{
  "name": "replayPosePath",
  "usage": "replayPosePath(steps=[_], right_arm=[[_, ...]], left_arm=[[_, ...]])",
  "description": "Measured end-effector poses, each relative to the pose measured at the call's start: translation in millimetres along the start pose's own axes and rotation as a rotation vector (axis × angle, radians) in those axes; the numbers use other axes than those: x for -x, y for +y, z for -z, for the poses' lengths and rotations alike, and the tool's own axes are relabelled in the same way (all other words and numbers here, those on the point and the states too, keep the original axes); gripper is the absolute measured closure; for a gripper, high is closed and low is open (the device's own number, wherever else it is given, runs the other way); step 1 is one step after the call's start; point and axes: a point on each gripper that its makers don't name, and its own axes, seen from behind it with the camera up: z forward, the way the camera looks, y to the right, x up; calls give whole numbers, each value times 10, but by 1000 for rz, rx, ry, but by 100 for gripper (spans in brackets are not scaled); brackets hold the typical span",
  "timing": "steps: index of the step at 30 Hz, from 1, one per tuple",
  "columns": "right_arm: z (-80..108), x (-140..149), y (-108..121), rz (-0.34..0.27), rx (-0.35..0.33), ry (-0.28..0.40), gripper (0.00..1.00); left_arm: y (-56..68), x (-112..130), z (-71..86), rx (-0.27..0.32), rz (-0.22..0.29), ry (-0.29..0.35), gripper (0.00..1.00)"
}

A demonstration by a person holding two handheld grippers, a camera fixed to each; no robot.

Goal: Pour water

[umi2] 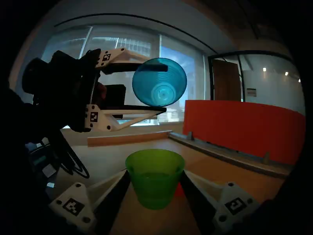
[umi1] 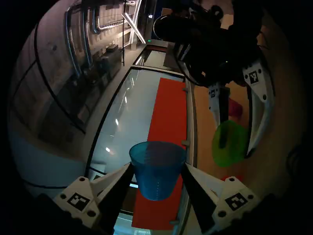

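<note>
Left gripper (umi1: 157, 166) holds blue cup (umi1: 157, 176); right gripper (umi2: 155, 174) holds green cup (umi2: 155, 184)

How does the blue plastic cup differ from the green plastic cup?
The translucent blue plastic cup is tipped on its side, the translucent green plastic cup stands upright. In the right gripper view the blue cup hangs higher than the green one. Both are tapered; the left claw grips blue, the right claw green.

A translucent blue cup (umi2: 159, 82) is tipped sideways, above an upright translucent green cup (umi2: 155, 178).
</note>
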Motion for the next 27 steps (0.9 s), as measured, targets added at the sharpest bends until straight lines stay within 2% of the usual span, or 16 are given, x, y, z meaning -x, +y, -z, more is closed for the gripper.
replayPosePath(steps=[6, 18, 27], right_arm=[[29, -1, 8, -4, 4, -2, 12], [81, -16, 31, -1, 20, -11, 12], [154, -30, 73, 1, 33, -10, 12]], left_arm=[[19, 112, -27, 16, 126, -16, 17], [-83, 350, -37, -10, 411, -39, 17], [-54, 444, -10, -20, 563, -48, 17]])
